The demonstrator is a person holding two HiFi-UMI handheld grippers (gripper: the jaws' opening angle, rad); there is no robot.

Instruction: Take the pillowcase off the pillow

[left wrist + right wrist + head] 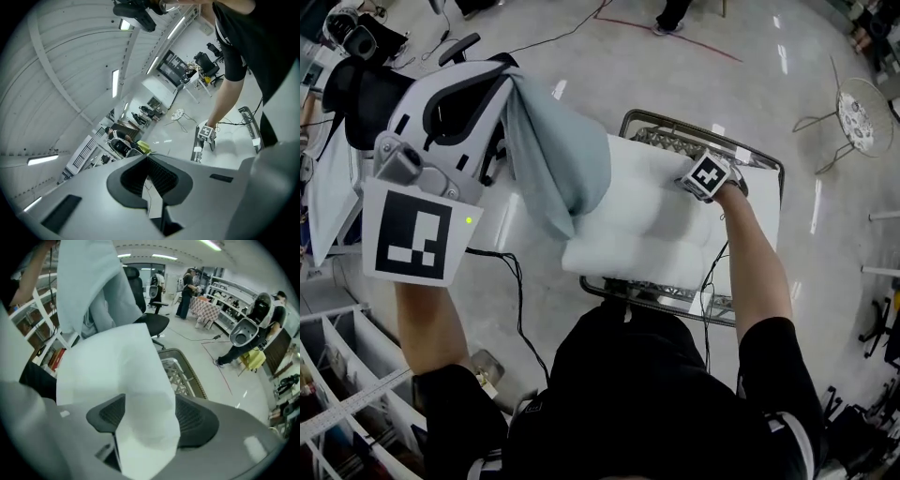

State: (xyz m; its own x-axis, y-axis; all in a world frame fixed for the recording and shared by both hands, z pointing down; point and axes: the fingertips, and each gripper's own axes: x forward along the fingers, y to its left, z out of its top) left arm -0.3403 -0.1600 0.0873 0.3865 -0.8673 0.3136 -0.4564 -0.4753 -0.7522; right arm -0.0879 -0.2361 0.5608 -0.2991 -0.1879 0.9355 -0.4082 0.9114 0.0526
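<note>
At left, raised: left gripper [147,158], jaws together on a thin pinch of the pale blue-grey fabric pillowcase [558,155]. The pillowcase hangs slack from that pinch. Its lower point lies against the left end of the white padded pillow [652,225]. It looks to be off the pillow, though whether the last fold is clear cannot be told.

Centre: pillow, flat on the metal wire-topped table [670,298], its near edge overhanging the frame.

Right, on the far side of the pillow: right gripper [151,420], pointed down. Its jaws stand apart astride a ridge of the pillow and do not visibly pinch it.

Hazards, as judged:
- The slender pinch slips from the left jaws and the pillowcase drops to the floor.
- The trailing point catches the pillow's left corner and drags the unclamped pillow off the near edge.
- The pillow shifts under the right gripper, since nothing clamps it.
</note>
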